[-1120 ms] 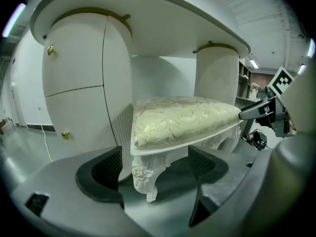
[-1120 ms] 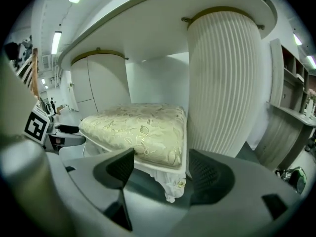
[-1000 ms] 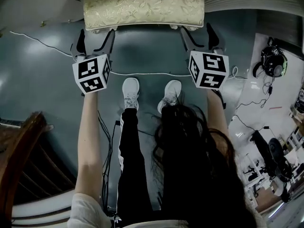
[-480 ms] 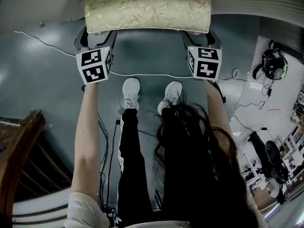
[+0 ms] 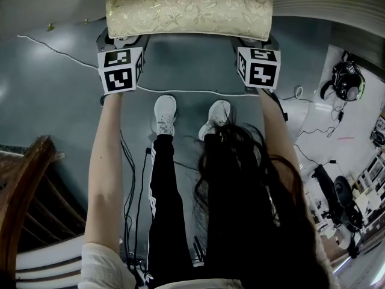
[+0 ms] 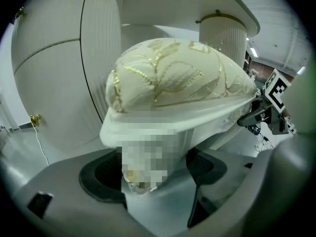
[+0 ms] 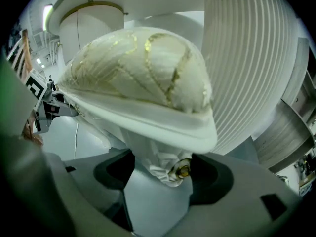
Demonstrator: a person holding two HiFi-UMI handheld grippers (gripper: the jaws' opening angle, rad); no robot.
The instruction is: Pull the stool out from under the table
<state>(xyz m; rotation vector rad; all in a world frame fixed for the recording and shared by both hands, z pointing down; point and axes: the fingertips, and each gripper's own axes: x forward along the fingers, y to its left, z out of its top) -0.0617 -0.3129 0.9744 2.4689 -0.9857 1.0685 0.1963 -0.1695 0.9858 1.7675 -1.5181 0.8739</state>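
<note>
Table (image 6: 49, 73) hasn't moved, and the stool (image 5: 189, 8) is still tucked under it with only the front edge out. We've pushed in: left gripper (image 6: 155, 169) and right gripper (image 7: 162, 168) now each straddle a front leg (image 7: 148, 147), jaws apart, nothing clamped. We reckon close, then pull.

Stool (image 5: 189, 8): cream embroidered cloth cushion, gold thread sheen; glossy white carved frame. Table pedestal (image 7: 252, 58): ribbed, matt white.

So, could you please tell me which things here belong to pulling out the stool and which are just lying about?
In the job: stool, table, left gripper, right gripper.
Lying about: headphones, white cable.
</note>
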